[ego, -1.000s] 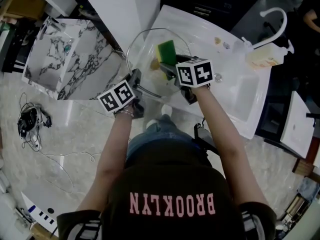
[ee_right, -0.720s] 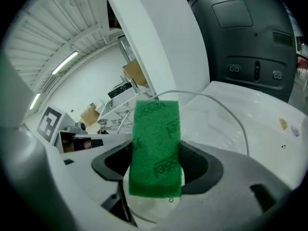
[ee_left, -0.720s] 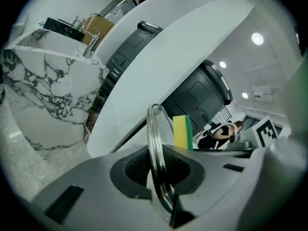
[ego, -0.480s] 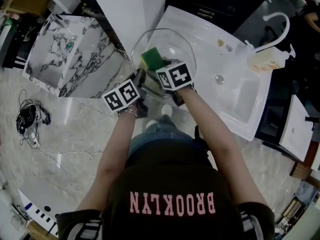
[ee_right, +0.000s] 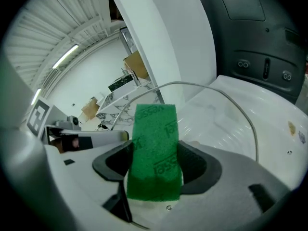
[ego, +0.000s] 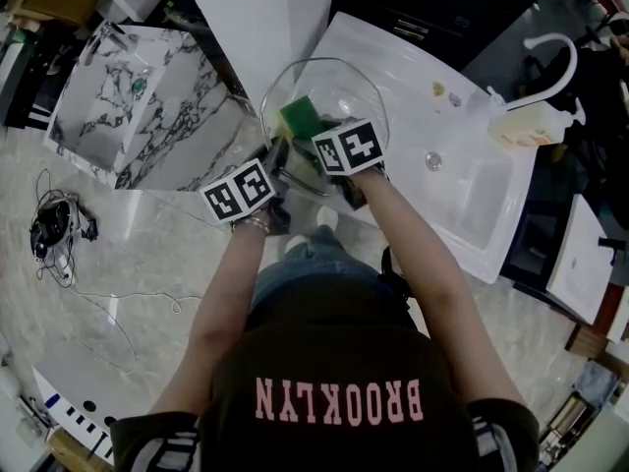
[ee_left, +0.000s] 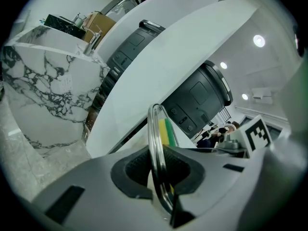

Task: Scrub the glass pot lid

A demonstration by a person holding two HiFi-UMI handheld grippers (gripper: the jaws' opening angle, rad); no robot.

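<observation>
A round glass pot lid (ego: 339, 91) with a metal rim is held tilted over the white sink counter (ego: 393, 57). My left gripper (ego: 278, 160) is shut on the lid's rim (ee_left: 156, 148) at its near left edge. My right gripper (ego: 316, 138) is shut on a green and yellow sponge (ego: 299, 116), which lies against the lid's left part. In the right gripper view the sponge's green face (ee_right: 154, 150) stands between the jaws with the lid (ee_right: 226, 124) behind it. In the left gripper view the sponge (ee_left: 167, 131) shows as a yellow and green strip just behind the rim.
A sink basin (ego: 470, 200) with a white curved faucet (ego: 550, 62) and a soap bottle (ego: 526, 121) lies to the right. A marble-patterned block (ego: 128, 106) stands to the left, with a white column (ego: 265, 18) between. Cables (ego: 54, 234) lie on the floor.
Over the second the sponge and my right gripper slid from the lid's middle to its left part. The lid and my left gripper have hardly moved.
</observation>
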